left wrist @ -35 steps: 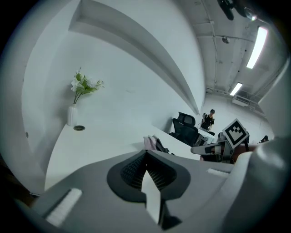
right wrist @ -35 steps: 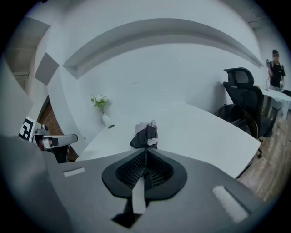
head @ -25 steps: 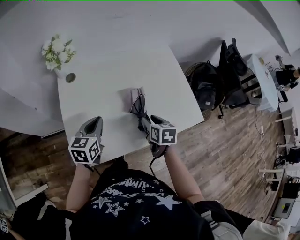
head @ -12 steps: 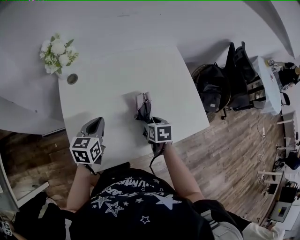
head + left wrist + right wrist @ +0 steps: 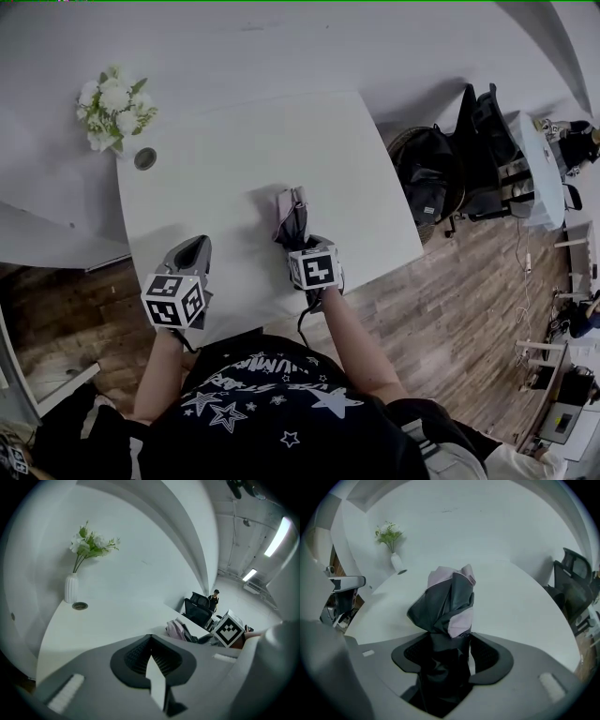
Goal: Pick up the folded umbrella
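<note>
At far-left corner of table (image 5: 234,131): white ribbed vase (image 5: 71,588), upright, w/ white flowers (image 5: 112,98) & green leaves in it. Just beside vase, toward near edge: small round hole (image 5: 144,158) in tabletop, ringed. Off table's right edge, on wood floor: what looks like a round basket (image 5: 401,148) w/ dark bag (image 5: 427,183) in it; black office chairs (image 5: 483,141) right next to it.

Folded umbrella (image 5: 291,217): flat on table, right of middle, close to near edge, lengthwise from near edge toward far edge. Dark grey & pale pink fabric, loosely bunched. Not lifted.

Right gripper (image 5: 447,641): over umbrella's near end, tipped steeply down, marker cube (image 5: 314,269) on top. Jaws wide apart & opening, one on each side of umbrella's near end. In right gripper view, dark ribbed pads (image 5: 487,656) bare on both sides of fabric, so no squeeze on it. Whether jaw tips touch tabletop: can't tell.

Left gripper (image 5: 150,641): by near edge, toward near-left corner, well apart from umbrella. Own marker cube (image 5: 174,300) facing up. Jaws together at tips, nothing betw them. Aimed across table toward far edge, slightly down. Contact w/ tabletop: can't tell.
</note>
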A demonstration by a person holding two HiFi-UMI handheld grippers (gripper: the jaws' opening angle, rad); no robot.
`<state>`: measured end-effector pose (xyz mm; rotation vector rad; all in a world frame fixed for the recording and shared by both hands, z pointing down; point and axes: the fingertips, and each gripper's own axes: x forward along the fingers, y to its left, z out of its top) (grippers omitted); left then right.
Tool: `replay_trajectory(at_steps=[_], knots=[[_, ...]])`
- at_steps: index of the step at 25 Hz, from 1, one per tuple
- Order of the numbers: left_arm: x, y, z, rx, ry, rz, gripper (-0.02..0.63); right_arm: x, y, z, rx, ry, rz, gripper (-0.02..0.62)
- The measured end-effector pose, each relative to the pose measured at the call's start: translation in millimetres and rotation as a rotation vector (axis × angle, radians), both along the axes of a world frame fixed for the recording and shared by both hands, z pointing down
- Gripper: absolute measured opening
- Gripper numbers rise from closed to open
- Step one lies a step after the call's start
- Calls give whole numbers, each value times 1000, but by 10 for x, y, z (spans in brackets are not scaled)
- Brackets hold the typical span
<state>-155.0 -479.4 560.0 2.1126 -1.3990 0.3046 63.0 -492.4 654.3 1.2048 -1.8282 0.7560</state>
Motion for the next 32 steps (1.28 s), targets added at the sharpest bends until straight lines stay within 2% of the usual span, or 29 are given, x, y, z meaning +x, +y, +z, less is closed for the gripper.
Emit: replay_trajectory(at_steps=[8,18,25,32], knots=[[55,64,-12,2,-10,8,3,18,-16,-60,33,-15,-2,236],[105,295,-267,61,-35,-3,3,36,123,-535,136,-157,44,235],[304,586,-400,87,-47,1,3,238,371,-868,195,-242,95,236],[490,943,-547,114,-58,-8,3,424,760,-1149,264,-239,58,236]])
